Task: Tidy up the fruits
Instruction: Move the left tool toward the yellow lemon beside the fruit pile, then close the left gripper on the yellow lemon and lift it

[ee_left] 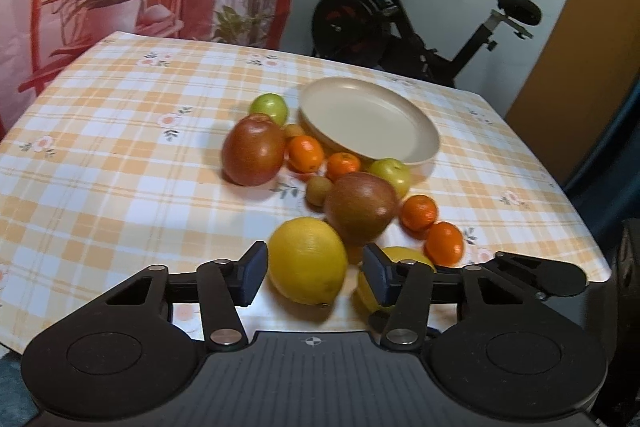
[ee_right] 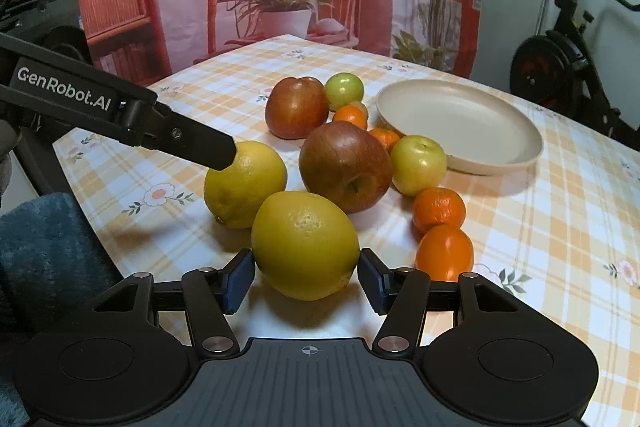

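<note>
Two round yellow citrus fruits lie at the near edge of a table covered with an orange-and-white checked cloth. Left gripper: jaws apart, bracketing the left yellow citrus without clear contact on either side; in the right wrist view one of its dark fingers overlaps the top of that fruit, at 10 o'clock from the nearer one. Right gripper: jaws apart, flanking the nearer yellow citrus, each pad just beside the rind; whether they touch it cannot be told.

At 12 o'clock from the nearer citrus sits a large red-brown apple, touching a yellow-green apple at its 3 o'clock. A second red-brown apple and a small green apple lie farther back. Two small orange mandarins rest side by side at 3 o'clock from the nearer citrus. Other mandarins and a small brown kiwi-like fruit lie between the apples.

A shallow cream round plate, bare inside, stands at 2 o'clock from the cluster. A black exercise bike stands beyond the table.
</note>
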Demonstrator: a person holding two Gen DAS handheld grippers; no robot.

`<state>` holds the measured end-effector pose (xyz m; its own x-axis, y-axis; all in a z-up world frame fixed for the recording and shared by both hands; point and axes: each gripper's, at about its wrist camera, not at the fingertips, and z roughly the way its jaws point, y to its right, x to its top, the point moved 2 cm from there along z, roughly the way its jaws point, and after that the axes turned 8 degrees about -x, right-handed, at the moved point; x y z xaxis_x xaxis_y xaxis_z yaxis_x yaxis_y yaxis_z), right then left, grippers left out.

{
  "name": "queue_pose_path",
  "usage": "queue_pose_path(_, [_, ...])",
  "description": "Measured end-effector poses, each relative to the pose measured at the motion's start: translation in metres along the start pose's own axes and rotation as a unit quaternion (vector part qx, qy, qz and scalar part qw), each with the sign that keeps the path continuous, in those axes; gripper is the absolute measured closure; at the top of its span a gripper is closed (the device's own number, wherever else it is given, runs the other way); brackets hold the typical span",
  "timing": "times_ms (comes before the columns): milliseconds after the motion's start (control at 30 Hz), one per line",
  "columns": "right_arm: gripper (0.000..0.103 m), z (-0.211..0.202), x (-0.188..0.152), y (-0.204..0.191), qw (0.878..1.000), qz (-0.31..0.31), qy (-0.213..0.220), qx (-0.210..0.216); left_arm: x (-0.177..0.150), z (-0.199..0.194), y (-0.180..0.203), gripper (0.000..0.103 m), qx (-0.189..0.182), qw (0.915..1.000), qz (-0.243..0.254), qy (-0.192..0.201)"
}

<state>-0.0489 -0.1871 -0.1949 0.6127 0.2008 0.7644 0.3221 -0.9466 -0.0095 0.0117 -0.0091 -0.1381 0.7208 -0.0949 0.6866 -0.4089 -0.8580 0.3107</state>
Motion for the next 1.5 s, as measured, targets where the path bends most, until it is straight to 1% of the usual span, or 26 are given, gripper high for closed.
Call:
queue_pose_path(267, [0.050, -0.003, -0.004, 0.007, 1.000, 0.024, -0.004, 0.013, 0.000, 0.011, 0.016, 0.051, -0.043, 0.9988, 0.010, -0.023])
queue_pose_path(433, [0.050, -0.005, -0.007, 0.010, 0.999, 0.037, -0.004, 0.020, -0.002, 0.024, 0.022, 0.051, -0.053, 0.9978, 0.011, -0.038])
queue_pose_path(667, [0.051, -0.006, -0.009, 0.014, 0.998, 0.049, -0.004, 0.029, -0.005, 0.033, 0.031, 0.052, -0.080, 0.9953, 0.009, -0.053])
queue_pose_path(833, [0.051, -0.007, -0.010, 0.015, 0.998, 0.055, -0.004, 0.031, -0.007, 0.036, 0.030, 0.052, -0.091, 0.9943, 0.000, -0.055])
queue_pose_path(900, [0.051, -0.008, -0.010, 0.015, 0.998, 0.055, -0.004, 0.031, -0.007, 0.037, 0.029, 0.055, -0.098, 0.9936, -0.006, -0.055])
queue_pose_path(1100, [0.050, -0.008, -0.009, 0.018, 0.998, 0.062, -0.005, 0.030, -0.008, 0.038, 0.030, 0.055, -0.106, 0.9931, -0.008, -0.050])
queue_pose_path(1500, [0.051, -0.010, -0.008, 0.018, 0.998, 0.063, -0.001, 0.031, -0.007, 0.038, 0.029, 0.055, -0.107, 0.9930, -0.009, -0.049])
